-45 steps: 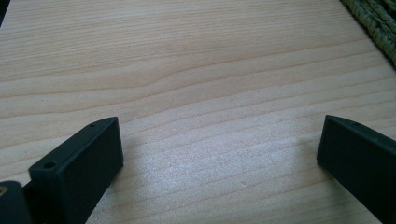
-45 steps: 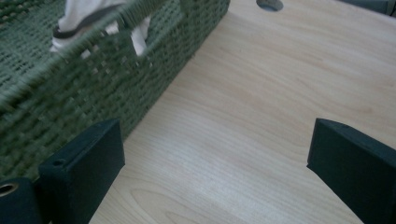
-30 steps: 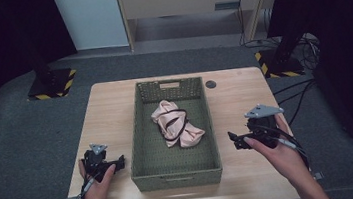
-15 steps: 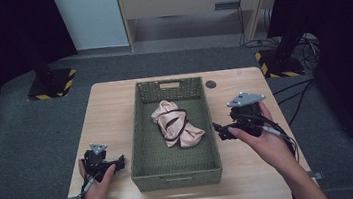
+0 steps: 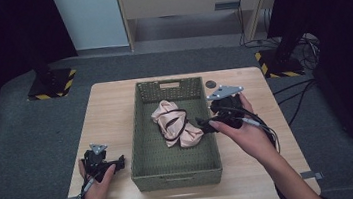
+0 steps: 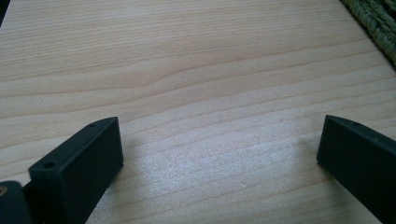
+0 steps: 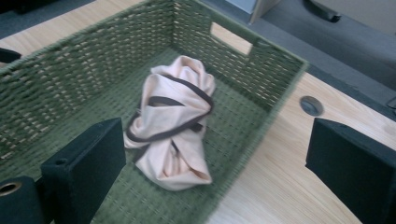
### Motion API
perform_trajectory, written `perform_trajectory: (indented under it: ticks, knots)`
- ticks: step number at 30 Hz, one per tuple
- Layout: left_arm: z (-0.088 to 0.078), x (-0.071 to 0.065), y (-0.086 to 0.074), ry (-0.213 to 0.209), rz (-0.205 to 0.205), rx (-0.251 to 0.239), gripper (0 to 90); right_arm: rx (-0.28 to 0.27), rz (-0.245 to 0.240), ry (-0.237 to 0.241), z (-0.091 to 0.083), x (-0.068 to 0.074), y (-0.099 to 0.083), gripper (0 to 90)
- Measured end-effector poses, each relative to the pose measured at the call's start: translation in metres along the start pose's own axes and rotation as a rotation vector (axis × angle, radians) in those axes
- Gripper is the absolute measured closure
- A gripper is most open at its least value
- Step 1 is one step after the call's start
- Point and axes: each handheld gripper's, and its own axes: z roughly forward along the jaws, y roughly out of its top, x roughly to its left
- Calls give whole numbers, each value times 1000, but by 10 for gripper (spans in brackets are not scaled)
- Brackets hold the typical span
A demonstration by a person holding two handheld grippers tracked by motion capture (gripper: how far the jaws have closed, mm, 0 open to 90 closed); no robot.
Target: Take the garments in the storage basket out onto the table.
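A crumpled pale pink cloth with dark straps (image 5: 174, 122) (image 7: 173, 116) lies in the middle of a green woven basket (image 5: 142, 128) (image 7: 60, 93) on the wooden table. My right gripper (image 5: 203, 125) (image 7: 215, 158) hovers over the basket's right rim, jaws wide apart and pointing left at the cloth, a short way from it. My left gripper (image 5: 119, 162) (image 6: 219, 154) rests low on the table left of the basket, open, with bare wood between its jaws.
The light wooden table (image 5: 110, 112) carries the basket in its centre. A small dark round grommet (image 5: 210, 84) (image 7: 310, 105) sits in the tabletop behind the basket's far right corner. Cables trail off the right side.
My right gripper has moved left and away from me, from the table right of the basket to above its right rim, close to the cloth. The left gripper has stayed put.
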Motion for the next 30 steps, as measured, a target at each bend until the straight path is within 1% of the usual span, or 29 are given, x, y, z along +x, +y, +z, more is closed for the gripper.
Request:
perform_trajectory:
  ticks: [2,8,11,14,18,23,30]
  knots:
    - [0,0,0,0,0,0,0,4,-10,2,5,5,4,47]
    - [0,0,0,0,0,0,0,9,-12,24,22,13,13,49]
    - [0,0,0,0,0,0,0,20,-13,28,33,17,15,46]
    - [0,0,0,0,0,0,0,24,0,36,41,18,15,45]
    - [0,0,0,0,0,0,0,15,22,53,51,19,18,44]
    - [0,0,0,0,0,0,0,20,31,63,61,20,21,44]
    - [0,0,0,0,0,0,0,24,36,71,69,22,20,42]
